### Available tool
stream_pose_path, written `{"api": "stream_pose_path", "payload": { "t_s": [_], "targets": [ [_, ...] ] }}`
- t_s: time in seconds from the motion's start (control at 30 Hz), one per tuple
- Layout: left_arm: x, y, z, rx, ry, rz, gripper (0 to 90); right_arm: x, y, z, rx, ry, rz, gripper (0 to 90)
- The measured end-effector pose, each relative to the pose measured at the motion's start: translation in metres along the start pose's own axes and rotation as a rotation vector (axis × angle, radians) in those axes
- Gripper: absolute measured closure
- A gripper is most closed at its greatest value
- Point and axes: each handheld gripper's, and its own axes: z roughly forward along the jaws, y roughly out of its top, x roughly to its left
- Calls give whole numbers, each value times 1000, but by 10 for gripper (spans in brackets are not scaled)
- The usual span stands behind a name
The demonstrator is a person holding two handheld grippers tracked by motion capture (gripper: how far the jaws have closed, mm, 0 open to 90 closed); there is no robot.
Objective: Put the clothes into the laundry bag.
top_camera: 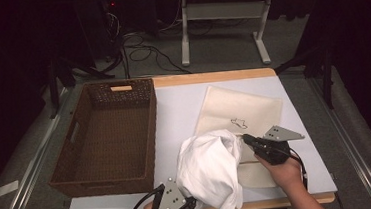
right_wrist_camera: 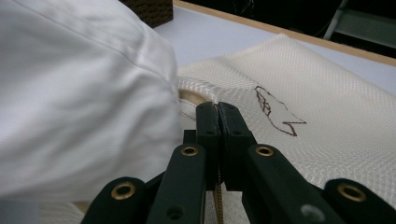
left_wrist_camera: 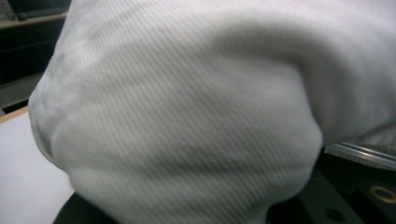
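I see a white cloth (top_camera: 211, 170) bunched up at the near edge of the table (top_camera: 184, 109), draped over the mouth end of a cream mesh bag (top_camera: 244, 112) that lies flat on the right half. My right gripper (top_camera: 245, 139) has its jaws pressed together at the bag's opening, just beside the cloth; whether they pinch the bag's hem I cannot tell. My left gripper (top_camera: 181, 205) sits at the near edge, under the cloth. The cloth covers its jaws, so I cannot tell their state. A brown wicker basket (top_camera: 76, 143) stands along the left edge.
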Motion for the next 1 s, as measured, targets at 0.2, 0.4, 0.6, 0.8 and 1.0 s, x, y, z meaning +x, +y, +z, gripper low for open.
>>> {"api": "stream_pose_path", "payload": {
  "t_s": [0.2, 0.4, 0.6, 0.8, 1.0],
  "targets": [
    [6, -10, 18, 51, -4, -33, 752, 3, 2, -3, -23, 8, -2, 894],
    [9, -17, 35, 100, -18, -60, 751, 2, 3, -7, -47, 13, 14, 894],
    [8, -24, 53, 144, -27, -64, 751, 4, 3, -8, -53, 16, 8, 894],
    [15, -22, 59, 125, -23, -101, 750, 4, 3, -9, -59, 24, 13, 893],
    [21, -4, 55, 75, -14, -99, 750, 4, 1, -8, -57, 32, 25, 893]
  ]
}}
